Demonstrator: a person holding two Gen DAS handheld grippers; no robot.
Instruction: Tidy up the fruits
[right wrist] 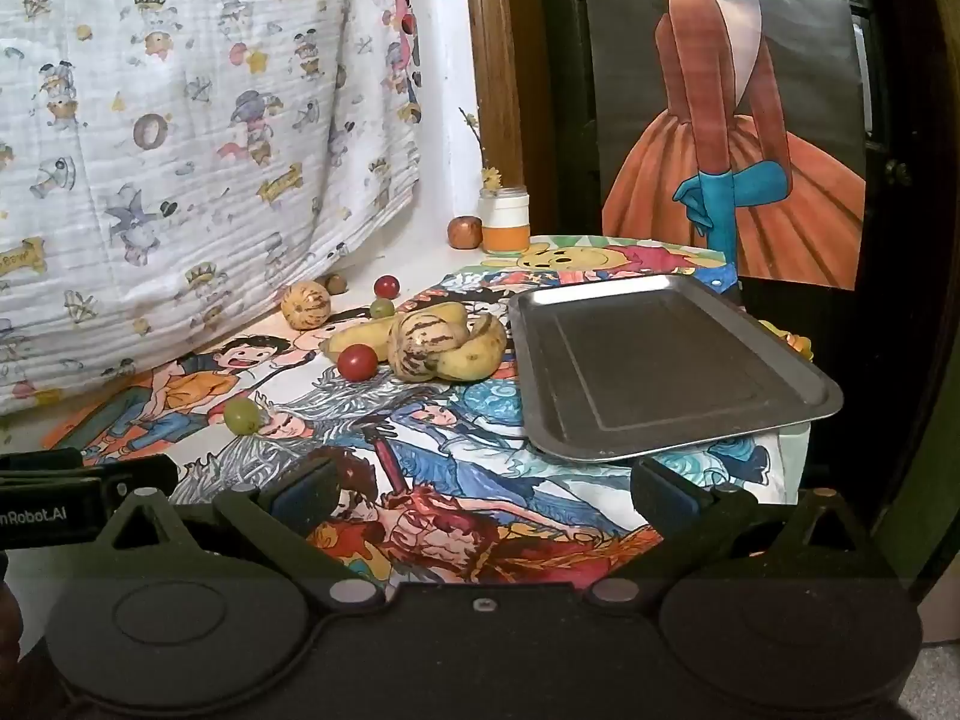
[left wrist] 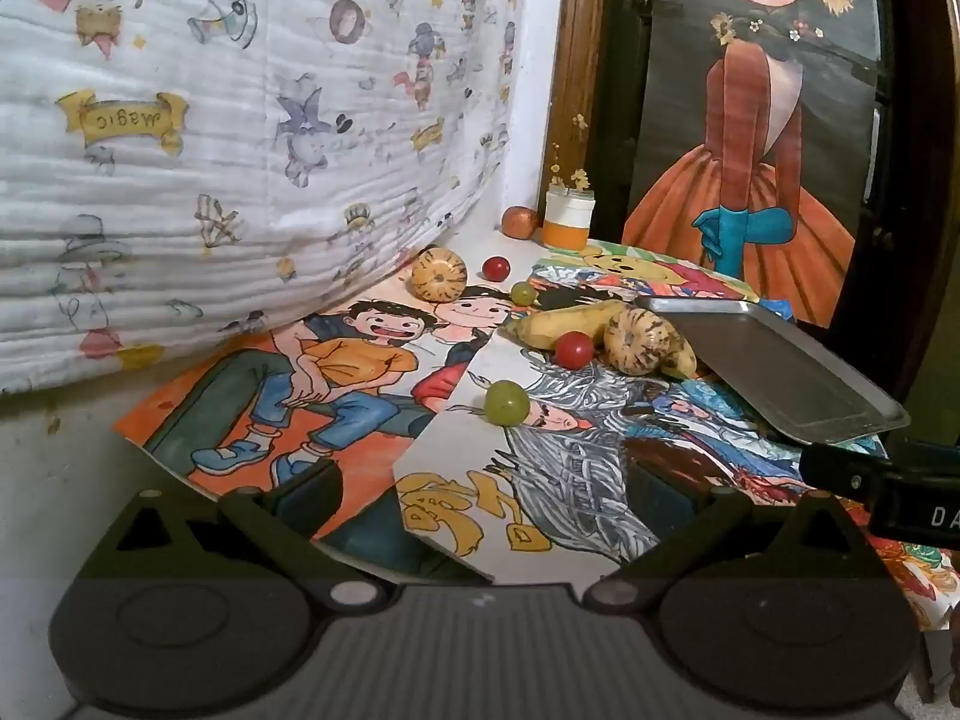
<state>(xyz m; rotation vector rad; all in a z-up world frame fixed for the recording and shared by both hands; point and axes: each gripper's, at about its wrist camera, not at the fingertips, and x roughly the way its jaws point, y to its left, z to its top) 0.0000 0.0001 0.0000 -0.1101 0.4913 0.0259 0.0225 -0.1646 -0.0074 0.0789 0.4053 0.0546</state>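
Two grippers hover at the near edge of the drawing-covered table, and both stand released, jaws spread wide with nothing between them: the left gripper over the yellow lettering, the right gripper over the red-haired figure. Take the metal tray as the landmark; it lies empty on the right side of the table, just beyond the right gripper, with its near rim jutting over the paper's edge. Well to the tray's left and nearest to us sits a green grape, alone on the drawings. Farther in, just off the tray's left rim, comes the main cluster: a red cherry tomato in front, then a striped yellow melon-like fruit resting against the bananas, which curl right up beside the tray's left edge. Beyond that cluster, farther from the tray and toward the cartoon-print quilt, we find a second green grape, a second striped fruit and a second cherry tomato, each apart from the others. Back at the far wall, left of the tray's far corner, a reddish round fruit sits just beside an orange-and-white jar with dried yellow flowers. Behind the tray a painting of a figure in an orange dress leans upright.
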